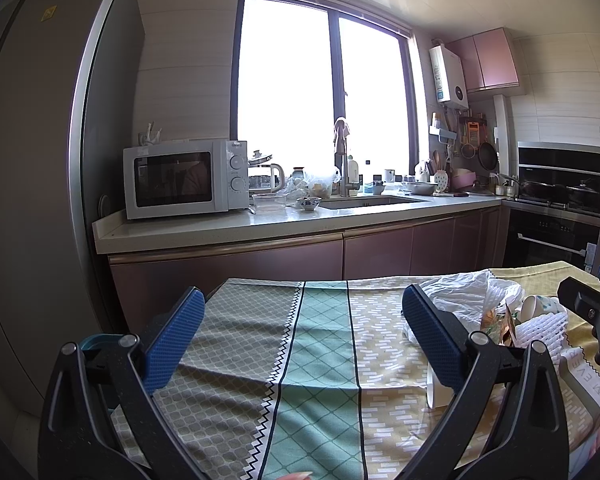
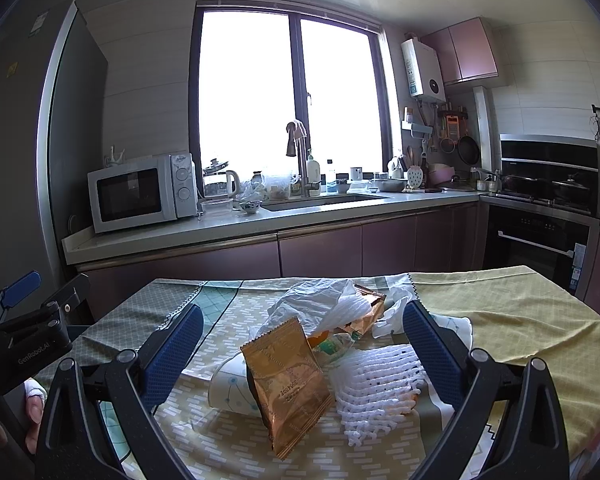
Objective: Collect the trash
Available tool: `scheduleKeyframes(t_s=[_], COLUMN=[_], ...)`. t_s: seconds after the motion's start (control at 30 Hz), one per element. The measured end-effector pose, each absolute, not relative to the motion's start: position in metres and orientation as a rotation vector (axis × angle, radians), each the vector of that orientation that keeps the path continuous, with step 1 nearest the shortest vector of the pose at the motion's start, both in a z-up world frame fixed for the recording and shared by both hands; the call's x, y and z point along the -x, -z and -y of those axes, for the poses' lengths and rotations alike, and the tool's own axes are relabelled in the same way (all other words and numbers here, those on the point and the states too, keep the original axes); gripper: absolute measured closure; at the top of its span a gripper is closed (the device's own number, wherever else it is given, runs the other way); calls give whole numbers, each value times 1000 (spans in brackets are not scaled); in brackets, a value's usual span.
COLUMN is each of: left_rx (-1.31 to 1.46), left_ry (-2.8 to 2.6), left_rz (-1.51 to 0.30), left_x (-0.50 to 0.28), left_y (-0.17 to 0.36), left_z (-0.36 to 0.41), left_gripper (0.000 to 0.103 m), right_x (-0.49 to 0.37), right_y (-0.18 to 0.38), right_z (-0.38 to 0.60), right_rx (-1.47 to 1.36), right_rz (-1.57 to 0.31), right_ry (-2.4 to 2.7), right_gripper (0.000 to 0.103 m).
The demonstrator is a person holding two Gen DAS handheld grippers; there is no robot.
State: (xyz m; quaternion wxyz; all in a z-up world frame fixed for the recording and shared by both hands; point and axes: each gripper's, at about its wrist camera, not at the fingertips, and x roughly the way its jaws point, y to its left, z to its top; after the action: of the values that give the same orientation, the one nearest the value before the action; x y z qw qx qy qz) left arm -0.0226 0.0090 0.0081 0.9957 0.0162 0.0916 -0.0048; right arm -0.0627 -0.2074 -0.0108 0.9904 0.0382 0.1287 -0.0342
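Trash (image 2: 324,360) lies heaped on the tablecloth (image 1: 312,360): gold foil packet (image 2: 288,384), white foam net (image 2: 380,384), paper cup (image 2: 230,390) on its side, crumpled plastic bag (image 2: 320,304). Judged from this, collection has not started; every item remains on the table. Right gripper (image 2: 302,354) is spread wide around the pile, grasping nothing. Left gripper (image 1: 304,328) is likewise released, over bare cloth beside the heap. No bin is identifiable in either view. Items beneath the packet and bag are hidden
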Motion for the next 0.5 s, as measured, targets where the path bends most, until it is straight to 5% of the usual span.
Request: scheduleKeyframes(t_s=[0.5], left_rx=[-36], left_ry=[36], left_rz=[-203], left_x=[15], left_y=[-5], left_z=[-9], left_gripper=[6], right_x=[59], right_y=[14], right_z=[209], right_rx=[-84], right_rz=[-269], right_ry=[57], right_gripper=[6])
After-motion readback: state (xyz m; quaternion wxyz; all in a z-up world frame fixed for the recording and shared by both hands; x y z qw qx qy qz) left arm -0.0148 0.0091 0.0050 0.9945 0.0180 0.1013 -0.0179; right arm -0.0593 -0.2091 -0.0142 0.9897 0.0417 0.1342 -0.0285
